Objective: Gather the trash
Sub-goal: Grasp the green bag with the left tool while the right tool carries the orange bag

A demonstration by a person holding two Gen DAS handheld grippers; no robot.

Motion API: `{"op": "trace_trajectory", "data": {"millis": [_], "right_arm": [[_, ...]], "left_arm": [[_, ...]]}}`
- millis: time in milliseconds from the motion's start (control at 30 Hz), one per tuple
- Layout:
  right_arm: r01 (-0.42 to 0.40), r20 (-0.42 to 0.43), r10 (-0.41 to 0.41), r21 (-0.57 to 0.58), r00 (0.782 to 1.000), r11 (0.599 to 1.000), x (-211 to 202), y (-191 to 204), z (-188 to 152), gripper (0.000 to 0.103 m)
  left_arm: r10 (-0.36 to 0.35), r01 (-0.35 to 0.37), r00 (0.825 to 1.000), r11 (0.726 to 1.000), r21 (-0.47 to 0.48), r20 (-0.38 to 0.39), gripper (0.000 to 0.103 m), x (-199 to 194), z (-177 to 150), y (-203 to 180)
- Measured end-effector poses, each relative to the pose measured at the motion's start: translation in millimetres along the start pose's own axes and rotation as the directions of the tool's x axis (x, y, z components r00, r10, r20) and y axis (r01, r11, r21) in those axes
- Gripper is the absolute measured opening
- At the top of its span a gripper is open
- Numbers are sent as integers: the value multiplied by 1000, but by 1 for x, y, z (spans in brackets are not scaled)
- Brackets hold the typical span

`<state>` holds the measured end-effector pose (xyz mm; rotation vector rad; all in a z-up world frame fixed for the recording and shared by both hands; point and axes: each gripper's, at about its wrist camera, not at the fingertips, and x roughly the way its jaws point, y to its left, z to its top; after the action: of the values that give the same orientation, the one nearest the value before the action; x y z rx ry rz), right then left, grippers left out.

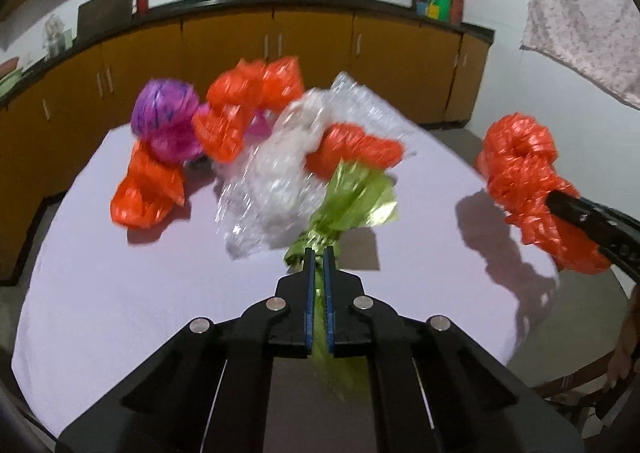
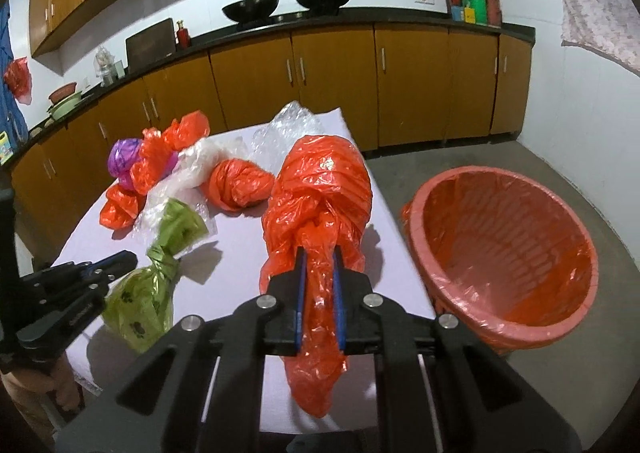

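Trash is gripped twice: left gripper [image 1: 318, 259] clamps the green bag [image 1: 352, 197], right gripper [image 2: 319, 259] the orange bag [image 2: 320, 189]. Thin plastic could slip free before the basket [image 2: 424, 237] at three o'clock.

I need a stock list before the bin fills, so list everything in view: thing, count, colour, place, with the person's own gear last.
Green bag: one, green with dark paw prints, near table edge, clamped by its knotted neck.
Held orange bag: one, orange, lifted above the table's right side.
Other orange bags: at least three, orange, far half of table.
Purple bag: one, purple, far left of table.
Clear plastic wrap: one heap, clear, mid-table.
Table: one, pale lilac top.
Bin: one, pink with orange liner, on the floor right of table.
Woks: two, black, on the counter.
Left gripper: black, shut on green bag.
Right gripper: black, shut on held orange bag.
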<state>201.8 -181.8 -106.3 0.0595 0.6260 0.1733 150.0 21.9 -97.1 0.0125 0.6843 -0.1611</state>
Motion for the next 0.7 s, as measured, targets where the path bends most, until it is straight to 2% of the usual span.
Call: {"op": "trace_trajectory", "data": {"millis": [133, 267, 333, 367, 400, 433, 567, 600, 633, 700], "right_arm": [[18, 17, -18, 19, 1000, 1000, -7, -12, 3, 13], [28, 21, -28, 20, 999, 999, -11, -18, -1, 13], [31, 21, -31, 18, 999, 999, -11, -17, -2, 13], [31, 21, -31, 18, 999, 999, -11, -18, -3, 13], [31, 22, -31, 19, 999, 999, -11, -18, -3, 13], [31, 23, -32, 19, 999, 999, -11, -18, -3, 13], [36, 22, -36, 22, 999, 999, -10, -20, -4, 13], [38, 23, -39, 23, 999, 999, -11, -20, -4, 13], [40, 23, -40, 23, 999, 999, -11, -20, -4, 13], [46, 24, -47, 25, 999, 999, -12, -23, -5, 13]], "left_arm": [[9, -10, 1000, 999, 40, 19, 4, -4, 8, -10], [-5, 5, 1000, 1000, -3, -19, 6, 2, 2, -4], [-22, 20, 999, 999, -31, -43, 29, 5, -1, -3], [-26, 24, 999, 999, -43, -47, 55, 5, -2, -3], [-22, 20, 999, 999, -49, -41, 67, 6, -3, -4], [-17, 15, 999, 999, -47, -34, 68, 7, -3, -5], [-3, 0, 996, 999, -35, -88, 68, 24, -6, -11], [5, -8, 994, 999, -32, -106, 64, 29, -8, -11], [9, -13, 992, 999, -33, -128, 59, 36, -11, -11], [-2, -5, 986, 999, -43, -166, 26, 45, -17, -9]]}}
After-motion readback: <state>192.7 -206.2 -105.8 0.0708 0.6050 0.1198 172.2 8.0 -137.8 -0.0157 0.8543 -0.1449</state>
